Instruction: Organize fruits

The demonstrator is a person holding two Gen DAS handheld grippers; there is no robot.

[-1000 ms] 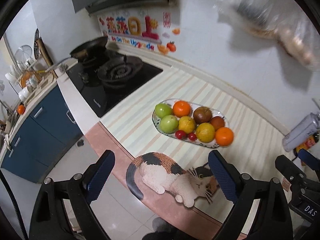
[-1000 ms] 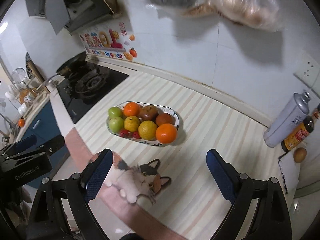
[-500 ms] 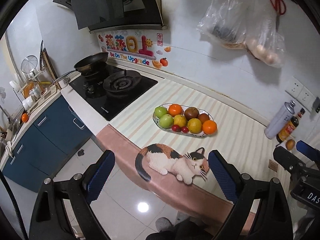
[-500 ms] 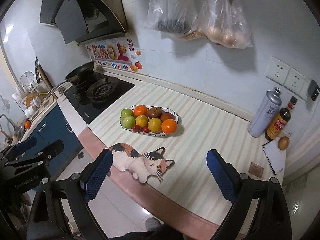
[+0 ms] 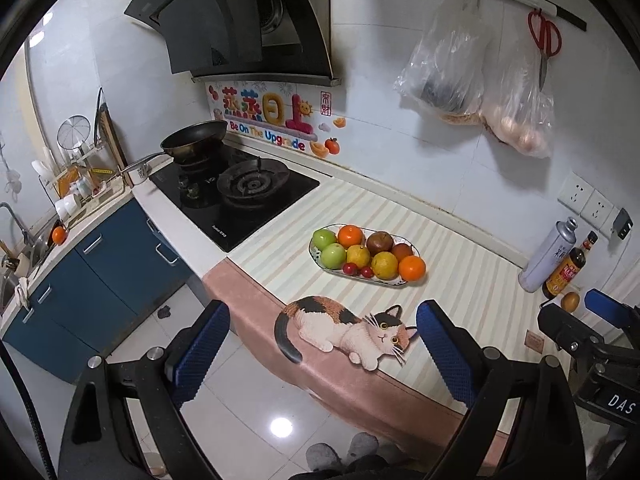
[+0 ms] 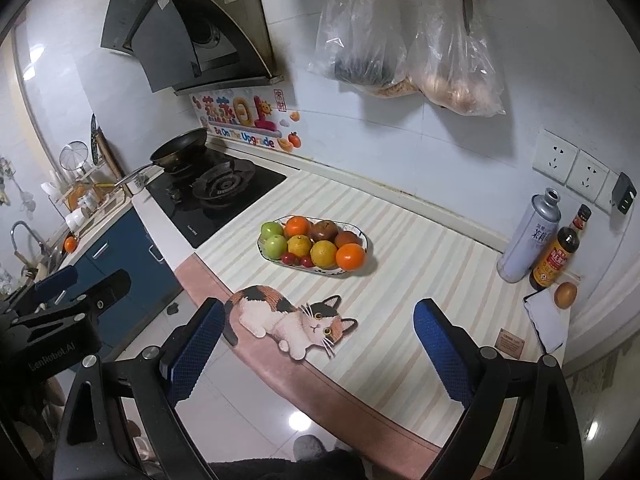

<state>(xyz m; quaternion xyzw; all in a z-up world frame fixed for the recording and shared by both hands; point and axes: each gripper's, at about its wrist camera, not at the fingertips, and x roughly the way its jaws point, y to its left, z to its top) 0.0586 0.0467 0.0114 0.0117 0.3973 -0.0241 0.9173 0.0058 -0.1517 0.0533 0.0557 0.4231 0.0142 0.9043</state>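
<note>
Fruit plate [image 5: 404,281] sits mid-frame in both views, on the striped counter mat [image 5: 460,264]. All fruit in view is on it, packed in rows: 2 green apples [image 5: 325,239] at the left end, an orange [image 5: 350,235] behind, a dark red-brown fruit [image 5: 380,242] w/ another reddish one beside it, 2 yellow citrus [image 5: 385,265] in front, a 2nd orange [image 5: 412,268] at the right end, and small red cherry tomatoes [image 5: 351,268] along the near edge. Nothing loose on the mat around it. Judging by that, the task looks about done, or else not started; can't tell which from here. If sorting is still left, no 2nd container is visible to sort into.

Outward: cat picture [image 5: 344,330] at the mat's near edge, lower centre, just in front of the plate. Hob [image 5: 240,196] w/ frying pan [image 5: 192,142] is upper left. Spray can [image 6: 528,236], sauce bottle [image 6: 554,256] and an egg-like item [image 6: 565,294] are at far right.

Left gripper [image 5: 322,346]: jaws spread wide, nothing held, low in frame, hovering off the counter edge over the floor; plate is above and slightly right of centre, well apart. Right gripper [image 6: 316,346]: same, wide apart and empty; plate is up and centre between its fingers, also well apart, cat picture in between.
</note>
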